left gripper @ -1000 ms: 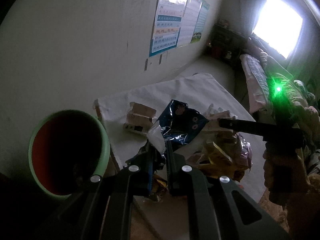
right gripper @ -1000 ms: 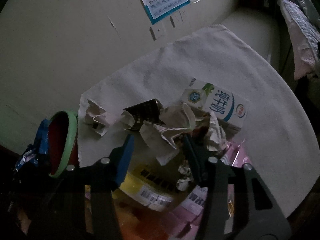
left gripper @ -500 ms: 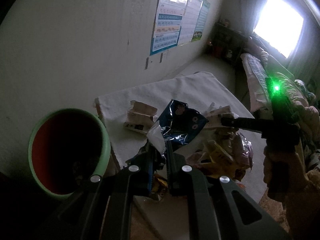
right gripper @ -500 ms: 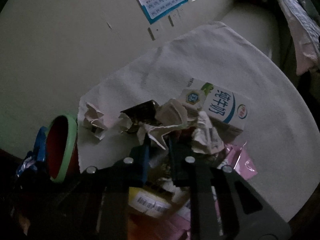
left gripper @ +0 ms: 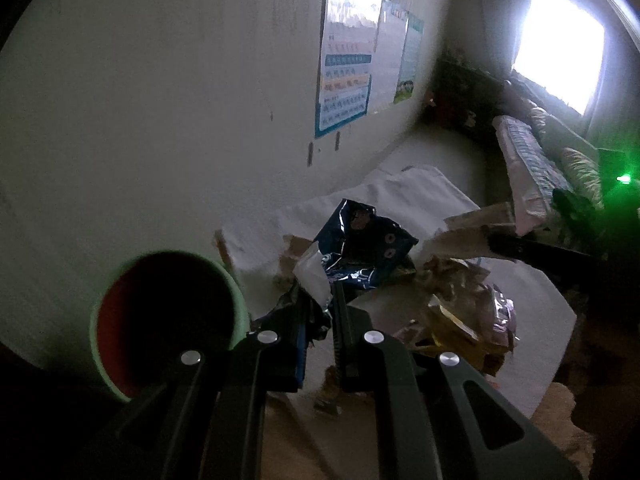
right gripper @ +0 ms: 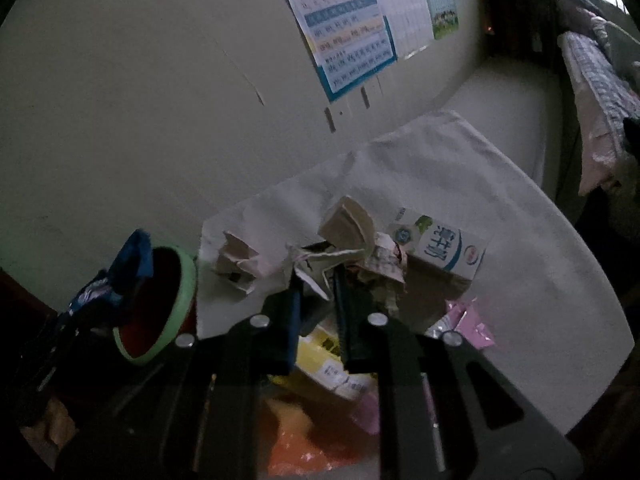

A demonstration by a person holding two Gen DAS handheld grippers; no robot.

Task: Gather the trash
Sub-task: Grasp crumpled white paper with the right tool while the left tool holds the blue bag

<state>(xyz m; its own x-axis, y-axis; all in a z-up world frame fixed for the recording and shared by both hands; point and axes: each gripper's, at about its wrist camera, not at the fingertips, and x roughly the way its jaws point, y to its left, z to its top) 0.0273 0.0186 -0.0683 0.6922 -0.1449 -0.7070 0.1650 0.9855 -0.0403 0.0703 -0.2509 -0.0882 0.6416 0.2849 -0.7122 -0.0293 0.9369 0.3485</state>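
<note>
My left gripper [left gripper: 320, 304] is shut on a crumpled blue snack wrapper [left gripper: 360, 248] and holds it just right of the green-rimmed red bin [left gripper: 160, 312]. My right gripper [right gripper: 318, 284] is shut on a crumpled piece of white paper [right gripper: 348, 236], lifted a little above the trash pile. In the left wrist view that paper [left gripper: 468, 224] hangs at the tip of the right gripper, above the pile. From the right wrist, the bin [right gripper: 160, 304] stands at the left with the blue wrapper [right gripper: 116, 276] over its far rim.
On the white cloth-covered table [right gripper: 520, 240] lie a milk carton [right gripper: 440, 248], another crumpled paper [right gripper: 236, 260], a yellow packet [right gripper: 332, 364] and a pink wrapper [right gripper: 468, 324]. A wall with posters runs behind. A bed stands at the right.
My right gripper closed from open onto the crumpled white paper and lifted it off the pile. My left gripper stayed shut on the blue wrapper, almost in place.
</note>
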